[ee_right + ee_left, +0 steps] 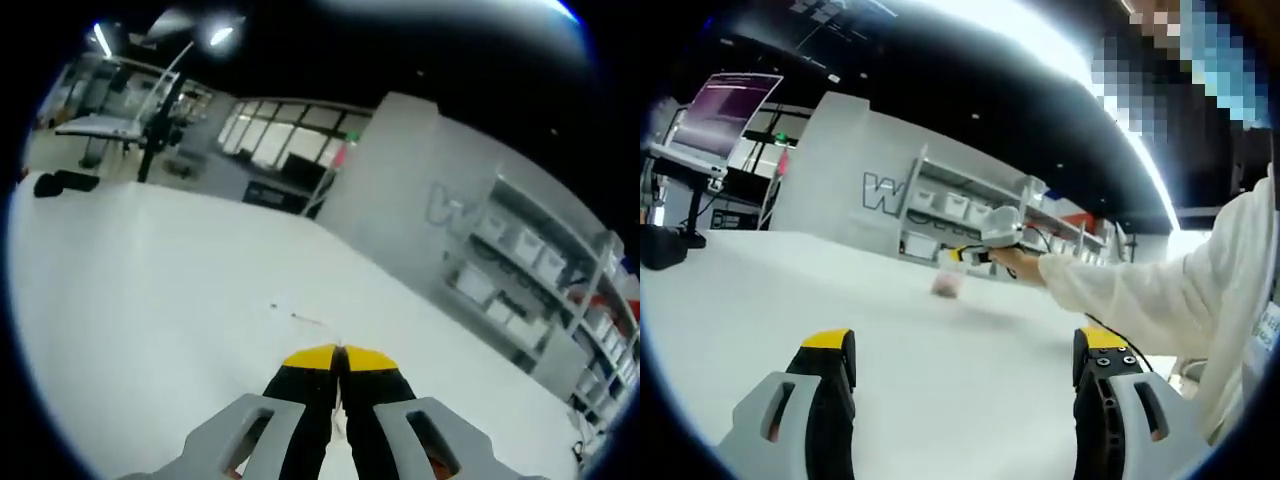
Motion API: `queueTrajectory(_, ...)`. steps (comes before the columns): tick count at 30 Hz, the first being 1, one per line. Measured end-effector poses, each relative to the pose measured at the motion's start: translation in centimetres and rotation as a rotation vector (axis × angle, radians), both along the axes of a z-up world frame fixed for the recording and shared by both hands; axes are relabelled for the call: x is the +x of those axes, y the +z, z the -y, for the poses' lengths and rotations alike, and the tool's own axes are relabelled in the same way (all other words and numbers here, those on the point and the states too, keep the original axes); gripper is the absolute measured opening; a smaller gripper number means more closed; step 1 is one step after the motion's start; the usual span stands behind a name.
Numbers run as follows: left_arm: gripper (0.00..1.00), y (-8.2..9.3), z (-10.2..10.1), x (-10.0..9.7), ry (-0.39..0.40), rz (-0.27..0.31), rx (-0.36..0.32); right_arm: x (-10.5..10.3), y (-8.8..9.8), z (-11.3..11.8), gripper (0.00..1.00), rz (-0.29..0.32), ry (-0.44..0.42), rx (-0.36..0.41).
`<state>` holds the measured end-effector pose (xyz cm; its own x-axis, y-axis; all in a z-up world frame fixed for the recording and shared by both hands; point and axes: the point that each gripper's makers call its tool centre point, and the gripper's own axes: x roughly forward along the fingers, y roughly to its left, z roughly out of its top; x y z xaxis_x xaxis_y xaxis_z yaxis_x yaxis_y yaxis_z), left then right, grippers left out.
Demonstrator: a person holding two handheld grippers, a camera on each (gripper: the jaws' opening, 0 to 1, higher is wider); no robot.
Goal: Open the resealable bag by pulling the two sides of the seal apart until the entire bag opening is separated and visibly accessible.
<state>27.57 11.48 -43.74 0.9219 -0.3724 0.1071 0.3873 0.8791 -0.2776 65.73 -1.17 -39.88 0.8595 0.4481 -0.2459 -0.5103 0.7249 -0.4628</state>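
Lettering on the grey wall (840, 170) behind the tabletop (790, 300) starts with a large "W"; the letters after it are hidden by shelves (960, 205) of white bins, and in the right gripper view the same word is too faint to read past that first letter. A screen (728, 105) at the far left glows purple, its text too small to make out.

In the left gripper view the left claw (965, 360) stands wide open, its two yellow-tipped jaws well apart with bare white tabletop between them. Beyond them a person's sleeve (1160, 290) reaches in from the right, the hand holding the right claw (958, 256) out over the tabletop. Just below that claw's tip is a small pinkish, blurred thing, likely the bag (948, 285); whether it hangs from the claw or rests on the tabletop cannot be told, nor which way its long axis or its seal runs.

In the right gripper view the right claw's jaws are pressed together at their yellow tips, and a thin pale edge shows in the slit between them; I cannot tell what it is. A dark stand (160, 110) and a black object (58, 183) sit at the tabletop's far end.
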Motion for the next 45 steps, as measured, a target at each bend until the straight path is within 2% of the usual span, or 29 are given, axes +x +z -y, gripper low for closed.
queueTrajectory(4, 0.88, -0.1, -0.1, 0.1, 0.008, 0.0, 0.018, -0.7, -0.9, -0.7, 0.0, -0.01, 0.026, -0.02)
queueTrajectory(7, 0.88, 0.0, -0.1, 0.1, 0.001, 0.0, -0.006, -1.6, -2.0, -1.6, 0.0, -0.084, 0.054, 0.079)
queueTrajectory(9, 0.88, 0.1, 0.0, 0.1, -0.003, 0.0, -0.007, -2.0, -2.9, -1.6, 0.0, -0.126, 0.061, 0.115)
queueTrajectory(16, 0.88, 0.2, 0.5, 0.0, -0.016, 0.004, 0.006, -3.5, -5.4, -1.4, 0.0, -0.199, 0.073, 0.147)
queueTrajectory(22, 0.88, 0.1, 0.9, -0.4, -0.02, 0.0, 0.016, -4.4, -5.8, -1.7, 0.0, -0.235, 0.092, 0.184)
queueTrajectory(24, 0.88, 0.1, 0.9, -0.5, -0.021, 0.001, 0.018, -4.7, -6.0, -1.9, 0.1, -0.252, 0.102, 0.189)
queueTrajectory(25, 0.88, 0.2, 1.0, -0.5, -0.021, 0.002, 0.02, -4.9, -6.1, -1.9, 0.14, -0.253, 0.103, 0.189)
queueTrajectory(28, 0.88, 0.4, 1.0, -0.7, -0.022, 0.005, 0.023, -5.5, -6.0, -1.9, 0.12, -0.242, 0.112, 0.182)
queueTrajectory(35, 0.88, 0.4, 1.3, -0.9, -0.026, 0.005, 0.03, -6.8, -4.5, -2.0, 0.15, -0.224, 0.139, 0.256)
queueTrajectory(38, 0.88, 0.5, 1.5, -1.2, -0.032, 0.007, 0.034, -6.7, -4.6, -1.8, 0.15, -0.202, 0.137, 0.211)
queueTrajectory(42, 0.88, 0.8, 1.4, -1.5, -0.03, 0.015, 0.035, -6.6, -4.3, -1.9, 0.16, -0.202, 0.135, 0.235)
queueTrajectory(45, 0.88, 0.8, 1.1, -1.8, -0.023, 0.018, 0.036, -6.6, -4.2, -2.2, 0.22, -0.179, 0.133, 0.236)
